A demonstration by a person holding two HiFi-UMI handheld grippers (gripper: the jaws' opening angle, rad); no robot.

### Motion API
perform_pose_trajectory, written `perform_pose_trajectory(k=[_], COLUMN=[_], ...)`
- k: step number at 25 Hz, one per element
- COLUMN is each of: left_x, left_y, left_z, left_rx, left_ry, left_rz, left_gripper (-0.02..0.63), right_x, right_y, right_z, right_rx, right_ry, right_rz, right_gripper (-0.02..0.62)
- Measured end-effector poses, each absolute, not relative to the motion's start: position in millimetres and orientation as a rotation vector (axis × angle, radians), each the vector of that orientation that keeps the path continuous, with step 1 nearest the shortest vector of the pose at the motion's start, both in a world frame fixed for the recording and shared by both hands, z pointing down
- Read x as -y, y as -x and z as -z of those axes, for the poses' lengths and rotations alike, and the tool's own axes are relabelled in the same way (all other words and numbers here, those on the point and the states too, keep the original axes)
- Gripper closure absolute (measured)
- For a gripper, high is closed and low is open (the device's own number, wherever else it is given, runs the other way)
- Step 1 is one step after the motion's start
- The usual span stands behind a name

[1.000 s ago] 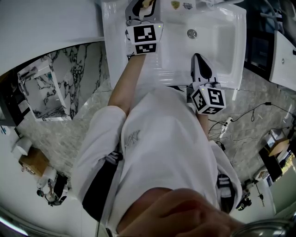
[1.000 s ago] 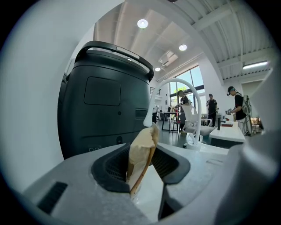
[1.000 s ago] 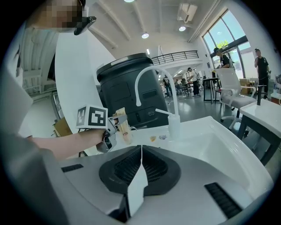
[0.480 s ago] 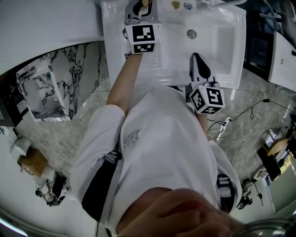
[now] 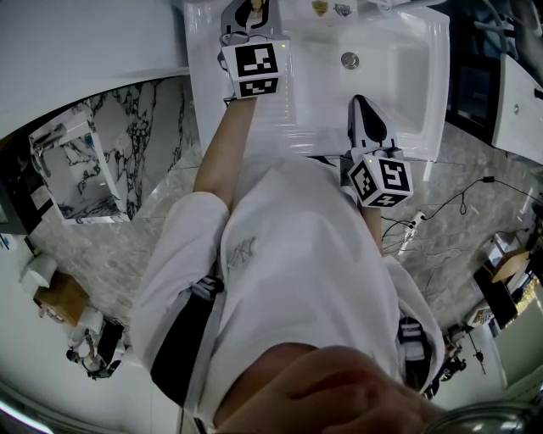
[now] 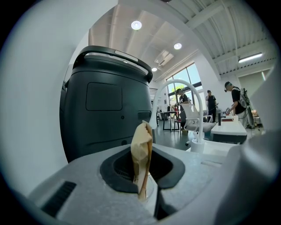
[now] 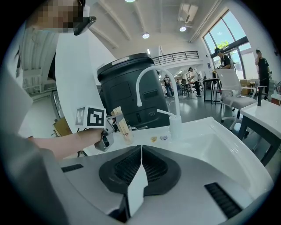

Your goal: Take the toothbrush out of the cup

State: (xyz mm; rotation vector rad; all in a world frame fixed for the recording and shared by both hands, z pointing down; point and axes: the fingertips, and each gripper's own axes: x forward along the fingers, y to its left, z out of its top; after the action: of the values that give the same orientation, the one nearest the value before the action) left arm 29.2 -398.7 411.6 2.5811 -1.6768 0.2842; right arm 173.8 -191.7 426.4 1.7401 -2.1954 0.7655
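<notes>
The left gripper [image 5: 244, 15] is at the 10 o'clock corner of the white sink [image 5: 407, 76]. Its jaws are closing and pinch the tan toothbrush [image 6: 142, 149] between them. The toothbrush stands up, with its lower end in the clear cup [image 7: 127, 136] on the sink's rim. The white tap [image 7: 149, 74] curves at the cup's 3 o'clock. The right gripper [image 5: 365, 114] is at the sink's 6 o'clock edge, its jaws pressed together on nothing.
</notes>
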Motion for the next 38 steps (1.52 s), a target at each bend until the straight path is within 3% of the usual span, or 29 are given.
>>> perform_pose_trajectory(k=[38], left_x=[331], left_y=[-1], left_z=[-258], left_rx=[1.792], left_ry=[-2.692], left_rz=[0.065], left_gripper=[0.563], right_x=[164], right_y=[-212], right_z=[-375], right_rx=[2.285], right_ry=[-1.863], right_rz=[-0.578], right_gripper=[0.58])
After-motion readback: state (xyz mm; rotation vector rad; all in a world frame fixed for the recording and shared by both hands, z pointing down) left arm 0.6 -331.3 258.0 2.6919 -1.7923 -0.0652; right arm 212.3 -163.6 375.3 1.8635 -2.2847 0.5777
